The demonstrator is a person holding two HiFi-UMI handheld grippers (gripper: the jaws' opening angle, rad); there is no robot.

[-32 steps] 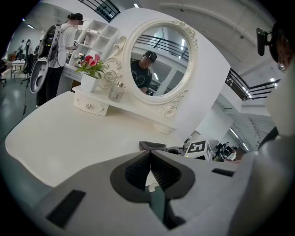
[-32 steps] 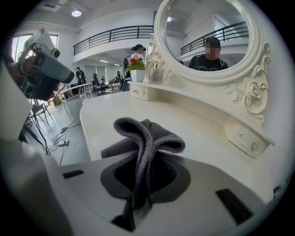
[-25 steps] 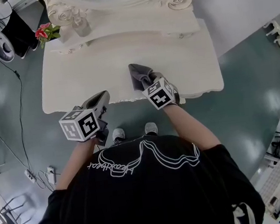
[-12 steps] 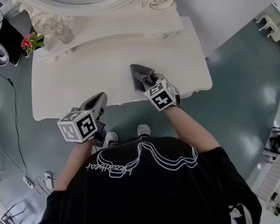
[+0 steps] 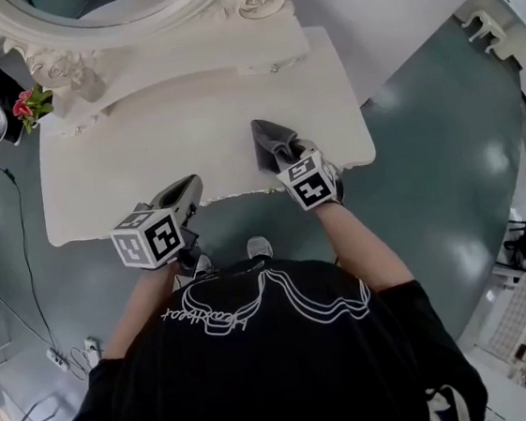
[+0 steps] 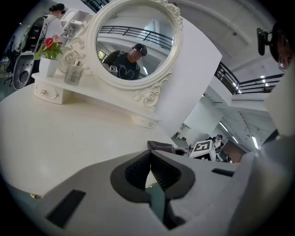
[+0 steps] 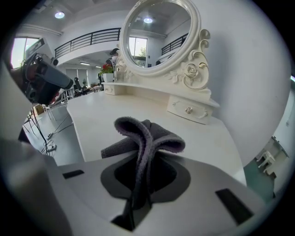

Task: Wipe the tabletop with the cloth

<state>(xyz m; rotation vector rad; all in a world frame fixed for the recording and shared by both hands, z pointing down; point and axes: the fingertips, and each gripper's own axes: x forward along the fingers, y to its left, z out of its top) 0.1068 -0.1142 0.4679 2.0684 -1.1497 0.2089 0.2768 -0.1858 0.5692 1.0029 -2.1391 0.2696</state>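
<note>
The left tool [image 6: 149,156], clenched on nothing, was held at the near edge of the white bench [image 5: 116,165], apart from the work. Right of centre, the grey cloth [image 7: 146,131] lay bunched on the bench close to its near edge. Its gathered fold was grasped in the right tool [image 5: 291,154], and the free part spread farther onto the surface. The cloth appeared soft, light and limp, with a fleecy nap unlikely to slip. It would probably crumple rather than slide flat, so a hold on a thick fold, pressed downward, seemed best.
</note>
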